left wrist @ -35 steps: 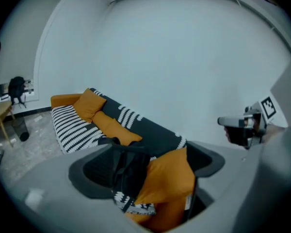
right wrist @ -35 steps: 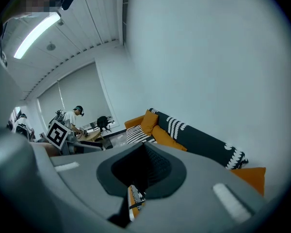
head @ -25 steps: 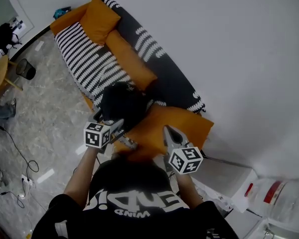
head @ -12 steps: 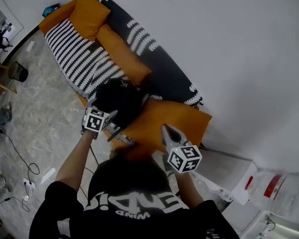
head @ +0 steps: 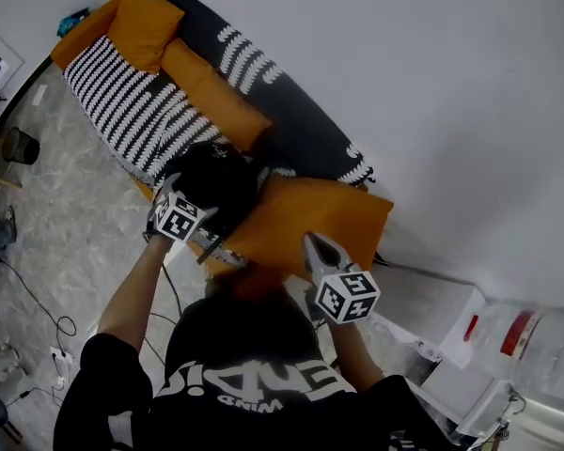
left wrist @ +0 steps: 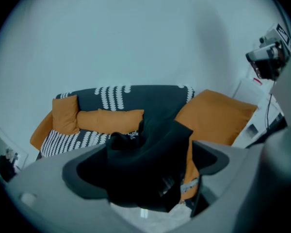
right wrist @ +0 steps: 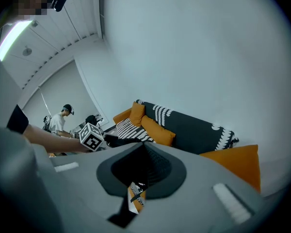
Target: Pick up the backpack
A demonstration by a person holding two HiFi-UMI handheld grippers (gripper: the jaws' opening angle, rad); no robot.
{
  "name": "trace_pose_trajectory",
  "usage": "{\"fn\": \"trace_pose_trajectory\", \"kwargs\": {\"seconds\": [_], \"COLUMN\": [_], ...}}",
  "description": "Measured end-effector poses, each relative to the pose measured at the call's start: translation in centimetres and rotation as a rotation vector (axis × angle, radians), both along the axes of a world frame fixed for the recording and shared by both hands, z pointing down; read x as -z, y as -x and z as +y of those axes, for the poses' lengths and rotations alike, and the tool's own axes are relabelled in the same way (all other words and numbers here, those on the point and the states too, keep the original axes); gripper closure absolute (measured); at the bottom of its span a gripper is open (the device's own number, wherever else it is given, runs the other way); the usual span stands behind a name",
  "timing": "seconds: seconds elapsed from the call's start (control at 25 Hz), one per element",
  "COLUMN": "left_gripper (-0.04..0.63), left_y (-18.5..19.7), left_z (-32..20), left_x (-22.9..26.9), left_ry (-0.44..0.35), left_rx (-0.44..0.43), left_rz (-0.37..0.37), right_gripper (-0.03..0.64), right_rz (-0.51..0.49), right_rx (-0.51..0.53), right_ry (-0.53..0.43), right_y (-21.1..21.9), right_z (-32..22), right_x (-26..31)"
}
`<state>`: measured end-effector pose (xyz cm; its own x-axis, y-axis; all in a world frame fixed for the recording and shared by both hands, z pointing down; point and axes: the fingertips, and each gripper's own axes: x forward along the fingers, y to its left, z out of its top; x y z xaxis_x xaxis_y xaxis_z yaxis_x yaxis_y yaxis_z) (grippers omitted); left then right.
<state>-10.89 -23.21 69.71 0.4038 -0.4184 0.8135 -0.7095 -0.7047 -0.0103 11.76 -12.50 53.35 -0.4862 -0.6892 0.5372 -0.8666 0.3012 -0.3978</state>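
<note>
Lowering left tongs [head: 210, 241] onto backpack [head: 216, 178] on sofa [head: 122, 92] | opening wide just now, straddling backpack, unclamped | right tongs [head: 316, 247] together, empty, aside | ready for closing

L hand-held gripper [left wrist: 145, 171] just opened astride backpack [head: 221, 181], R one [right wrist: 141, 171] closed

The backpack [head: 216, 181] sits on the sofa [head: 312, 139], left of the large cushion [head: 315, 216] and before the long cushion [head: 216, 90].

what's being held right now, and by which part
Nothing. Left gripper jaws have just been opening, backpack framed between them, ungripped; right gripper shut, empty.
</note>
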Motion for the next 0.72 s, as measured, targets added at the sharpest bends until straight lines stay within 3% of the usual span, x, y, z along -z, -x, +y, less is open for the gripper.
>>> {"fn": "trace_pose_trajectory", "kwargs": {"seconds": [0.2,0.36,0.44,0.72], "left_gripper": [0.052,0.067,0.094,0.195], "left_y": [0.1,-0.5,-1.1,-0.6], "left_z": [-0.4,-1.0,-1.0,-1.3], "left_x": [-1.7,-1.6,-1.8,-3.6], "left_ry": [0.009,-0.054,-0.042,0.077], "left_rx": [-0.061,-0.208,-0.267,-0.252], "left_rz": [-0.07,-0.145,-0.158,-0.172], "right_gripper": [0.615,0.615,0.615,0.615], "right_rz": [-0.001,-0.004,-0.008,-0.017], "right_rx": [-0.006,-0.009,-0.012,-0.029], "right_ry": [0.011,0.029,0.036,0.058], "right_y": [-0.3,-0.7,-0.8,-1.3], "right_z": [-0.1,-0.3,-0.6,-1.2], "right_x": [-0.2,-0.6,-0.8,-1.3]}}
